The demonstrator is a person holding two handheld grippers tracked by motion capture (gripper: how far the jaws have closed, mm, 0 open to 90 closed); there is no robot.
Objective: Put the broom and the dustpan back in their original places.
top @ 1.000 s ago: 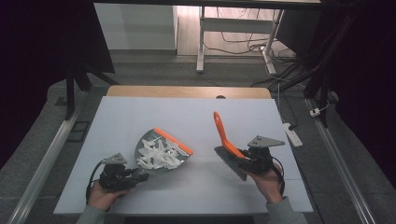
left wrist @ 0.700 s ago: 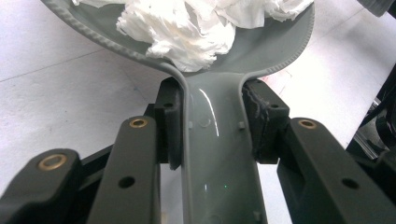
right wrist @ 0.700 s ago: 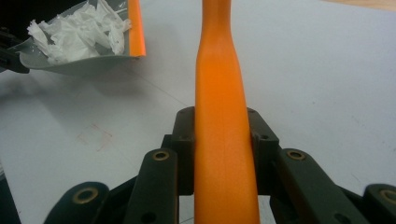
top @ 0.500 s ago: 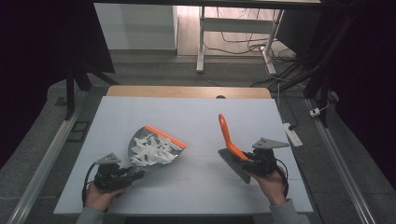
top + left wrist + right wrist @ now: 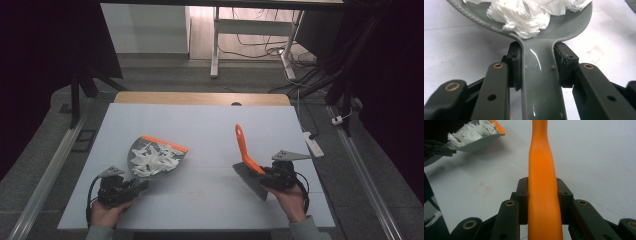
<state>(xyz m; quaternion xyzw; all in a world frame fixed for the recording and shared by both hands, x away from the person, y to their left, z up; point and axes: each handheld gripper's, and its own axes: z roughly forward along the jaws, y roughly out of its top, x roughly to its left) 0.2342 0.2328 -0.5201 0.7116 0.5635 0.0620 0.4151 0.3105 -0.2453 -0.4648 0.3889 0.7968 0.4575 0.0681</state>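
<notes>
Two grips hold: your left gripper (image 5: 537, 72) clamps the dustpan (image 5: 157, 156), your right gripper (image 5: 543, 195) clamps the brush (image 5: 248, 165). Keep the dustpan level so the paper scraps (image 5: 152, 157) stay in.

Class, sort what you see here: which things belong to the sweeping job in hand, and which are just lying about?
In the job: dustpan, paper scraps, brush, left gripper, right gripper.

Lying about: power strip and cables on the floor, white table legs behind.

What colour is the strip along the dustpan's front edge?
Orange: the strip runs along the grey dustpan's front lip, clearest in the high view.
</notes>
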